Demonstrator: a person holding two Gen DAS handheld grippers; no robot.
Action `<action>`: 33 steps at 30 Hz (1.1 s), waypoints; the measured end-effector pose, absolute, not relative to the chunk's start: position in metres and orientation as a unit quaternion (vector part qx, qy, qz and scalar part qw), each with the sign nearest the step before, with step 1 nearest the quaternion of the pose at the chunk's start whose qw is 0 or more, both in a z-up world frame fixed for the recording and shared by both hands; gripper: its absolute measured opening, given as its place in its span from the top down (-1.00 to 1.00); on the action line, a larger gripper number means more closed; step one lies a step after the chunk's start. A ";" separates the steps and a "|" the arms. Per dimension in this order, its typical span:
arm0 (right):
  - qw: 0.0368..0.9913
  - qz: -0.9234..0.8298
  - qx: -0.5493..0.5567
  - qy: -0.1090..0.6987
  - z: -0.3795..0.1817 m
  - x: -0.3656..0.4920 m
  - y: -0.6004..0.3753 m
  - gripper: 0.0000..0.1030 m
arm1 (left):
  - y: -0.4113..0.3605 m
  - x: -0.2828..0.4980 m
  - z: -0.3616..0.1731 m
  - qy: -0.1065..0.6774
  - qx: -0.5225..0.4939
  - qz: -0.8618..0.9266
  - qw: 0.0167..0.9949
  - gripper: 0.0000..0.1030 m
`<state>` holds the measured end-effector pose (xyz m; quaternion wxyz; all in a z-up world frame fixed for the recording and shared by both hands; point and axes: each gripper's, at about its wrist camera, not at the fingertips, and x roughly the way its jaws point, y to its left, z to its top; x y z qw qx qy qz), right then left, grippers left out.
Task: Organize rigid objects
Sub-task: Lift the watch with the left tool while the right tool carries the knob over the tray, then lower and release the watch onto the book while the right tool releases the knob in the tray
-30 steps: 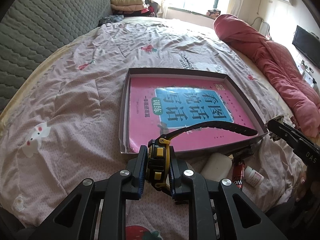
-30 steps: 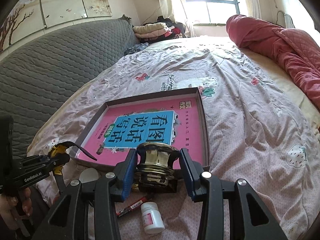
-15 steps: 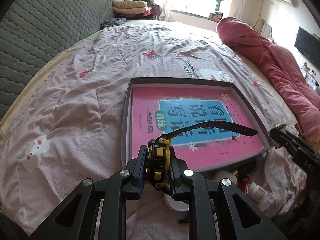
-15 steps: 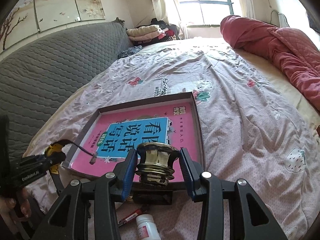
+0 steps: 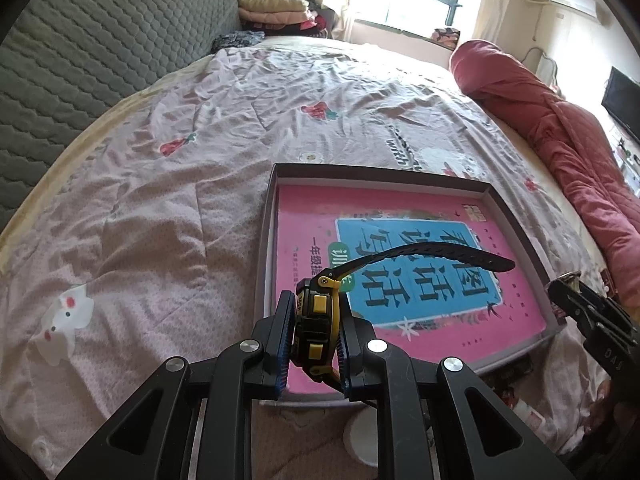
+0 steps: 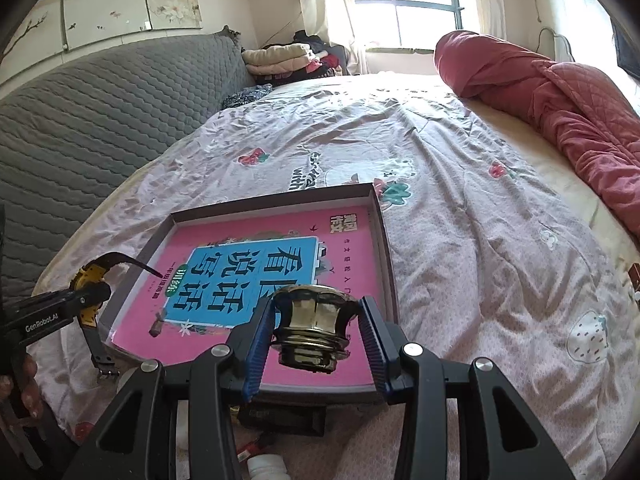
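Nearest us, the left tool (image 5: 314, 338) was clamped on the yellow-and-black watch (image 5: 318, 320), its strap (image 5: 432, 254) reaching forward-right over the box's (image 5: 266, 264) near-left corner. Our right tool (image 6: 316, 338) pinched the brass fitting (image 6: 314, 328) above the box's near-right edge. Beyond both lay the pink book (image 6: 256, 264) filling the box, so we judged each drop was straight ahead and down.

Pink strawberry-print bedspread (image 5: 168, 184), rolled red quilt (image 6: 560, 96) (far right side), grey padded headboard (image 6: 100, 120), folded clothes (image 6: 276, 58).
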<state>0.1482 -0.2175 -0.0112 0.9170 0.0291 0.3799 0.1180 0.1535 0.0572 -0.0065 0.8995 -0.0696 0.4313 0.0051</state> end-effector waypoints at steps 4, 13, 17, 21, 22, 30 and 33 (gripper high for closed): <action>0.918 0.116 0.012 0.378 -0.013 0.157 -0.213 0.16 | 0.055 0.163 -0.009 0.432 -0.070 0.005 0.899 0.63; 0.911 0.102 0.008 0.399 -0.026 0.163 -0.215 0.16 | 0.056 0.182 -0.015 0.433 -0.075 0.010 0.898 0.64; 0.909 0.098 0.004 0.404 -0.030 0.164 -0.217 0.16 | 0.056 0.189 -0.018 0.431 -0.077 0.009 0.899 0.64; 0.907 0.097 0.002 0.409 -0.034 0.165 -0.219 0.16 | 0.057 0.193 -0.020 0.431 -0.076 0.011 0.899 0.65; 0.906 0.097 0.001 0.411 -0.035 0.165 -0.218 0.16 | 0.057 0.193 -0.020 0.431 -0.076 0.010 0.899 0.65; 0.903 0.093 -0.016 0.420 -0.041 0.167 -0.213 0.16 | 0.057 0.189 -0.018 0.426 -0.069 0.010 0.902 0.65; 0.903 0.089 -0.030 0.419 -0.042 0.167 -0.209 0.16 | 0.056 0.187 -0.018 0.427 -0.063 0.008 0.902 0.65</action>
